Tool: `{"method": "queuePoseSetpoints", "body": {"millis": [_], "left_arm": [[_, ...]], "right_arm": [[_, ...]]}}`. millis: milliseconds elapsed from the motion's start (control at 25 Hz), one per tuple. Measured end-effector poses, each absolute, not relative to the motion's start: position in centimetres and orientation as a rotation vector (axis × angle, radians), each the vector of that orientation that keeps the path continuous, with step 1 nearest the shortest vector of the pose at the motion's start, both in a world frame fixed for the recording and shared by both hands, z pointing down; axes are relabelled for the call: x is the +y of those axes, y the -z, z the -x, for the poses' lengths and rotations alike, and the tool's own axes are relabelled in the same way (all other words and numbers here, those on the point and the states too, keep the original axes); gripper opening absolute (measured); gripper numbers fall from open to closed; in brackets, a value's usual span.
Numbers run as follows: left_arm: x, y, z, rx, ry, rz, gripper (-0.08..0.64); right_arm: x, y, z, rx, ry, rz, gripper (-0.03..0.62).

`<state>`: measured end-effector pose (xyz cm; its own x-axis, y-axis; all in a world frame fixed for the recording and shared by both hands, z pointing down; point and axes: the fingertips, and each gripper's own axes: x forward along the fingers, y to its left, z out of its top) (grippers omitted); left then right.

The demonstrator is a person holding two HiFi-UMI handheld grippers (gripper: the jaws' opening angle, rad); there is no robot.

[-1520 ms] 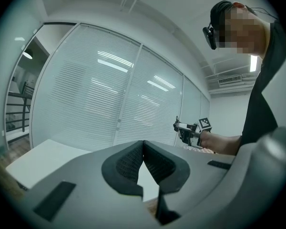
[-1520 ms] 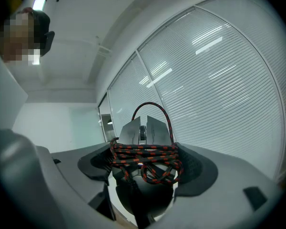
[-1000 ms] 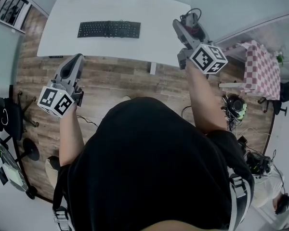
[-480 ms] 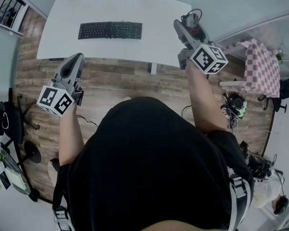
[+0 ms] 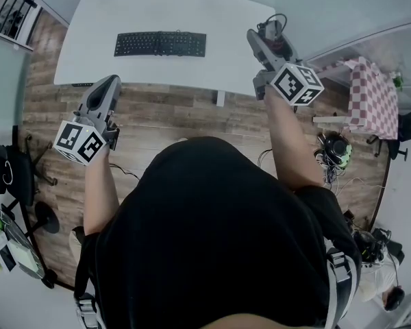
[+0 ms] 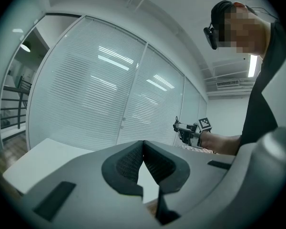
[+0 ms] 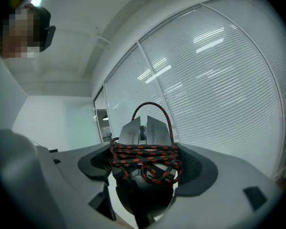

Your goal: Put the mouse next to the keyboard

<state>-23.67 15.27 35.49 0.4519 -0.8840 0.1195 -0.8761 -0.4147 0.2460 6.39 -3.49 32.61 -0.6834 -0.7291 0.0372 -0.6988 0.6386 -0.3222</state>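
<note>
A black keyboard lies on the white table, left of its middle. My right gripper is held up past the table's right front corner, shut on a dark mouse with its red-and-black braided cable wound round it; in the head view the mouse shows at the gripper's tip. My left gripper hovers over the wooden floor just in front of the table's left front edge. Its jaws are shut, pads meeting, with nothing between them.
A table with a red-checked cloth stands to the right. Cables and gear lie on the floor at right. A black chair base stands at left, shelves at the far left corner. Glass walls with blinds surround the room.
The view has shifted slightly, so the keyboard appears a little further right. Both grippers keep their places and their states.
</note>
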Motion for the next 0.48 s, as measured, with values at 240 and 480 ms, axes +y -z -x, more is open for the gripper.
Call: {"method": "queuePoseSetpoints", "body": {"millis": [240,480], "left_arm": [[15.8,-35.7,24.6,-1.503,0.051,-2.429,0.021],[16.6,-35.5,25.1,-1.487,0.059,-2.438,0.021]], "right_arm": [[-2.9,-32.5,-5.2,2.762,0.478,1.207,0.402],[-1.6,-32.4,-5.1,2.772,0.477,1.225,0.402]]}}
